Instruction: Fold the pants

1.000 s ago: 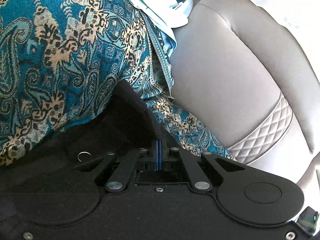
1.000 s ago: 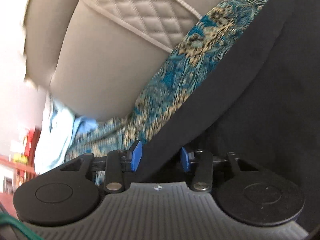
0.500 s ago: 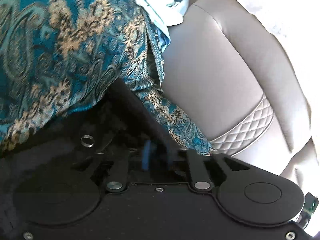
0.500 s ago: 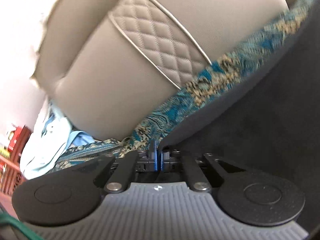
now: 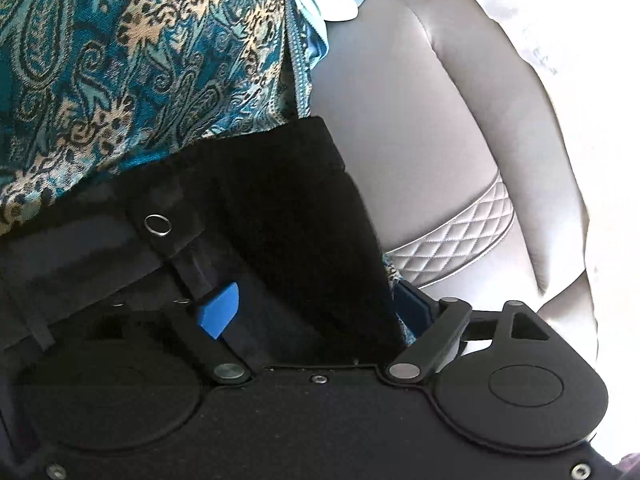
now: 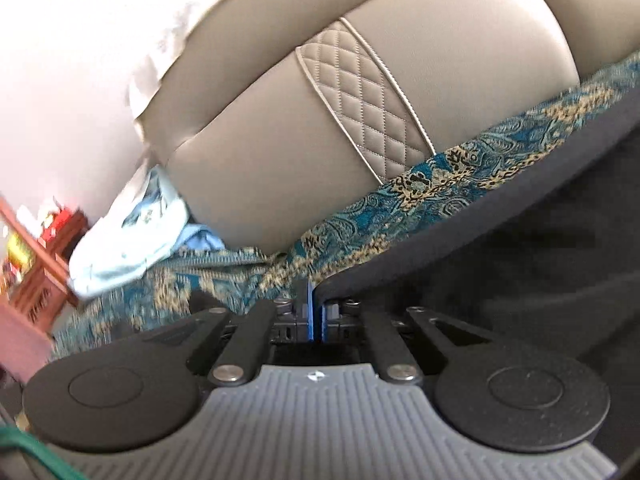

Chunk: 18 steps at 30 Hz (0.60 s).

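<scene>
The black fabric pants (image 5: 280, 208) lie on the teal paisley-patterned cloth (image 5: 120, 60), which covers the seat of the beige leather sofa (image 5: 400, 120). A small metal ring (image 5: 158, 225) sits on the pants near their upper edge.

Left gripper (image 5: 316, 312): jaws spread wide. A folded section of the pants lies between the blue pads (image 5: 222, 310), with no pad pressing the fabric.

Right gripper (image 6: 314, 312): jaws clenched together on the edge of the pants (image 6: 500, 260), where that edge meets the paisley cloth (image 6: 400, 208).

The sofa backrest, with its quilted diamond-stitched band (image 6: 364, 100), rises behind the cloth. A crumpled light blue garment (image 6: 132, 236) rests on the cloth against the sofa backrest, well apart from the pants. A reddish wooden cabinet (image 6: 44, 272) stands beyond the sofa end, blurred.
</scene>
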Available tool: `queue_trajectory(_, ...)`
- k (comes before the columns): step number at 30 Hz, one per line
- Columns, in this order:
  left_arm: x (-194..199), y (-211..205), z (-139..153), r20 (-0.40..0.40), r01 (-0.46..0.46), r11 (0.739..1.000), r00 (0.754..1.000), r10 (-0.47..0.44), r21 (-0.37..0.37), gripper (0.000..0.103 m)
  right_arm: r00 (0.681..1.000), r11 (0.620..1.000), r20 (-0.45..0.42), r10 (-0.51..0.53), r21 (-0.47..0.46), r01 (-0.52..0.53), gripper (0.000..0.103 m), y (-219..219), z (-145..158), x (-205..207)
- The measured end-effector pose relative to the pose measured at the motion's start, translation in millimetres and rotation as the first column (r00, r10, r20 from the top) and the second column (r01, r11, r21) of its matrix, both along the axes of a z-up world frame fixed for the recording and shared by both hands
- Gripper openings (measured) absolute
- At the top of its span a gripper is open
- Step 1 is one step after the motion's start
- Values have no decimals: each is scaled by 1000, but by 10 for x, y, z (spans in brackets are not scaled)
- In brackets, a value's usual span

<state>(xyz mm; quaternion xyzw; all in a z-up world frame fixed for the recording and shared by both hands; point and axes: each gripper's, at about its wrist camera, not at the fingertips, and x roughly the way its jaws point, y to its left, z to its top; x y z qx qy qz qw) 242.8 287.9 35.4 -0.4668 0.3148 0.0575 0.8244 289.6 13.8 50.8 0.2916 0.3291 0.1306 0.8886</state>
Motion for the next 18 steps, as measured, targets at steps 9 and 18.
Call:
queue_trajectory(9,35,-85,-42,-91,-1,998,996,7,70,94,1000,999,24,14,-41,-13,7,47,-145,-587)
queue_trajectory(18,-415,45,-103,-86,-150,985,984,157,89,7,998,999,63,1,-49,2,11,24,-214,-1025)
